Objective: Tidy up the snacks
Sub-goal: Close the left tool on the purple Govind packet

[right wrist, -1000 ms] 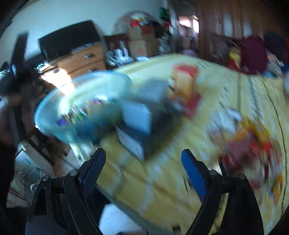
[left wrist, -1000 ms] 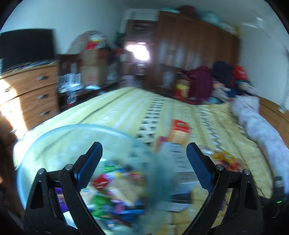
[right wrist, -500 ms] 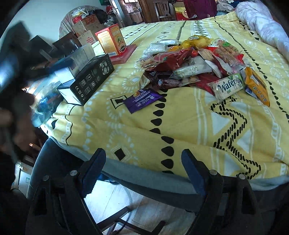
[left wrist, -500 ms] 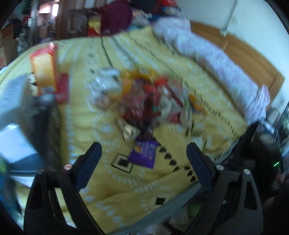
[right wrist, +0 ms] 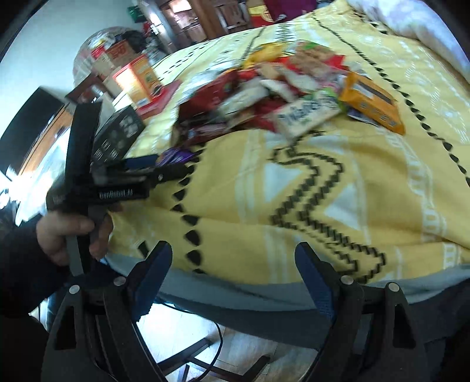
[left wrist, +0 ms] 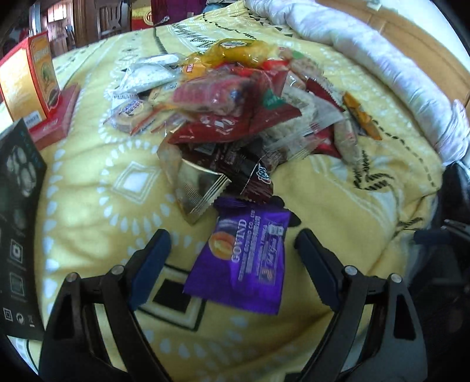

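Left tongs (left wrist: 232,249) wide and empty, straddling purple snack packet (left wrist: 246,261) flat on bed (left wrist: 88,188) near pile (left wrist: 235,97); lower squarely, pinch across packet's width; right tongs (right wrist: 233,264) wide, empty, over bed edge.

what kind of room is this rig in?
Most likely a home bedroom. The snack pile lies on a bed with a yellow patterned blanket and a rolled white quilt along a wooden headboard; wooden furniture and stacked cardboard boxes stand behind.
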Demonstrator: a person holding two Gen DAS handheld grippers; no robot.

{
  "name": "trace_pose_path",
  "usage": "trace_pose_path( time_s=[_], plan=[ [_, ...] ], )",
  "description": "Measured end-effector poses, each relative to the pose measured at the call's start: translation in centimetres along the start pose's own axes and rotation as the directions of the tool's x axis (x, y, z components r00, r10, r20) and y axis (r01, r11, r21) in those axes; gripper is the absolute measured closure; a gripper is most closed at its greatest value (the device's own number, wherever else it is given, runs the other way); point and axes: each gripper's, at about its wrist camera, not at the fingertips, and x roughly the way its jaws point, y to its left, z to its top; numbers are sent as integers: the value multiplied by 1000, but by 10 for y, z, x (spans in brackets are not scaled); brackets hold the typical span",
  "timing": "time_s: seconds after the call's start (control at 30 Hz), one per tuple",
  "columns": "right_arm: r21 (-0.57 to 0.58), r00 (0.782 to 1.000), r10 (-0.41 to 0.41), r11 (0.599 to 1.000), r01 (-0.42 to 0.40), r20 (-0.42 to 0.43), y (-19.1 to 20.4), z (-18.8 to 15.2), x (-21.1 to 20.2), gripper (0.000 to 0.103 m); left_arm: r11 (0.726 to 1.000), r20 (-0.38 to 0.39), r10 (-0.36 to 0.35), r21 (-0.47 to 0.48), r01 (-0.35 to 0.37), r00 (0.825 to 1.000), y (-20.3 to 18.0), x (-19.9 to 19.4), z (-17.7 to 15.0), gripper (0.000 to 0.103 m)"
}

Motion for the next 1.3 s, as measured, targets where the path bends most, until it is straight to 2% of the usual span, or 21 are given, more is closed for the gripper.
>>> trace_pose_path(
  time_s=[0.13, 0.7, 0.73, 0.77, 0.87, 1.1, 1.27, 1.3],
  plan=[
    [41, 1000, 4, 999, -4, 4, -11, 2, 3, 15, 999, 14, 42, 29, -43, 999, -3, 6, -1, 14],
    [42, 1000, 12, 999, -11, -7, -8, 6, 13, 15, 999, 16, 45, 14, -45, 999, -3, 6, 1, 14],
    [45, 1000, 11, 999, -11, -5, -10, 7, 13, 15, 999, 17, 47, 17, -47, 999, -4, 5, 1, 18],
    [50, 1000, 10, 999, -10, -3, -11, 8, 13, 15, 999, 19, 44, 18, -45, 999, -5, 3, 1, 31],
    [87, 1000, 17, 996, -19, 21, -22, 18, 10, 15, 999, 22, 44, 20, -45, 999, -8, -5, 2, 56],
    [242, 993, 44, 968, -69, 108, -61, 64, 13, 15, 999, 11, 36, -3, -36, 999, -9, -11, 2, 60],
    [280, 991, 26, 958, -62, 130, -75, 111, 38, 16, 999, 14, 26, -27, -25, 1000, -7, -14, 5, 60],
    [288, 993, 21, 956, -55, 118, -78, 117, 46, 22, 999, 12, 25, -30, -24, 1000, -6, -14, 5, 60]
  ],
)
